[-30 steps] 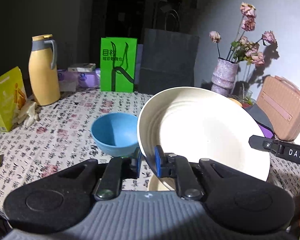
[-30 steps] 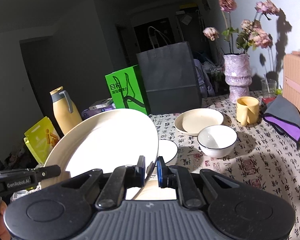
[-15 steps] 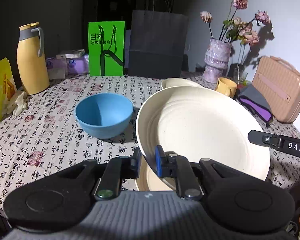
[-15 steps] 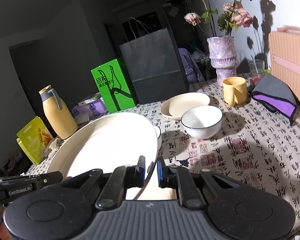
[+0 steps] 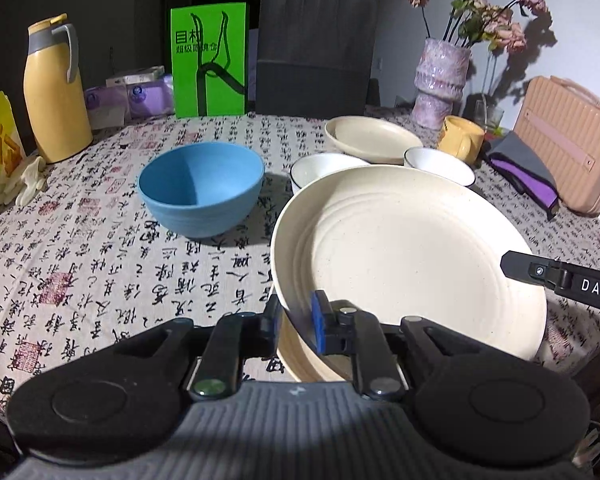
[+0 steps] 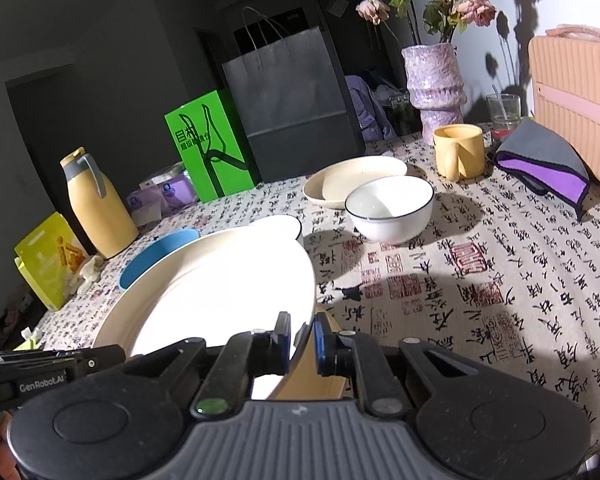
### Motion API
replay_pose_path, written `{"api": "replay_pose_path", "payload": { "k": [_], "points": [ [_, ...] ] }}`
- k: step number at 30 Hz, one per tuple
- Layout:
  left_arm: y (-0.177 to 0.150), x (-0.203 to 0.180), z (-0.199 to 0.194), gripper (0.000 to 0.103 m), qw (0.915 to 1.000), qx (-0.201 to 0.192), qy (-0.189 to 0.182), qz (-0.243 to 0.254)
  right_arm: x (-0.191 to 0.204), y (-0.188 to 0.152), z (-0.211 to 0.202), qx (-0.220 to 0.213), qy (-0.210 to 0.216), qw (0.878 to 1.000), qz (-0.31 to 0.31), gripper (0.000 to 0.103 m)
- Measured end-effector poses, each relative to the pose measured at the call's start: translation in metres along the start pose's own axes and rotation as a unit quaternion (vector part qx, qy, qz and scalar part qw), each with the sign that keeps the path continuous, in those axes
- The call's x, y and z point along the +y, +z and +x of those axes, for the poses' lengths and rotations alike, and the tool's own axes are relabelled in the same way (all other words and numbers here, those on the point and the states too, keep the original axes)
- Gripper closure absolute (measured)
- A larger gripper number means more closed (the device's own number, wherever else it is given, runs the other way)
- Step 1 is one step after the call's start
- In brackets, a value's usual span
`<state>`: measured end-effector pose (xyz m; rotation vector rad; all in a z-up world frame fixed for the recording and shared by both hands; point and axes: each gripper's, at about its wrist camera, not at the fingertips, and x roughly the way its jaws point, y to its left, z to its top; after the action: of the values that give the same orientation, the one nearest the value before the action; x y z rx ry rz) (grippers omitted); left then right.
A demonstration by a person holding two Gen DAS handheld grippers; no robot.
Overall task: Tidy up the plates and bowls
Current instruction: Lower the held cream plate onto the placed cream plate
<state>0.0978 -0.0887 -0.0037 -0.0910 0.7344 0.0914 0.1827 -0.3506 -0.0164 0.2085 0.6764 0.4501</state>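
Both pairs of tongs carry one large cream plate [image 5: 404, 256] between them, and the step in hand looks like setting it down onto a second cream plate [image 5: 300, 356] that lies on the desk [image 5: 100, 264] directly beneath, its edge showing under the held one. The left tongs [image 5: 296, 320] are pinching the plate's near rim, blue pads pressed on either side of it; the right tongs [image 6: 302, 338] are clamped on the opposite rim in the same way, and their black arm shows across the plate's right edge in the left view. The held plate is tilted, its far side higher than the gripped side, and hangs just above the lower plate; whether the two touch yet cannot be told. The next move calls for levelling the plate, centring it over the one below, lowering both hands evenly, and letting go only once it sits flat. Well beyond lie a blue bowl [image 5: 202, 190], two white bowls with dark rims [image 6: 388, 208], and a shallow cream dish [image 6: 354, 180], probably to be stacked later
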Motion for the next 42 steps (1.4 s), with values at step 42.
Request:
{"api": "replay_pose_path", "payload": {
  "k": [42],
  "points": [
    [-0.027,-0.008,0.049,0.086,0.9978,0.041,0.044,0.028,0.023,-0.044,0.045,0.012,-0.109,0.987,-0.114,0.091]
  ]
}}
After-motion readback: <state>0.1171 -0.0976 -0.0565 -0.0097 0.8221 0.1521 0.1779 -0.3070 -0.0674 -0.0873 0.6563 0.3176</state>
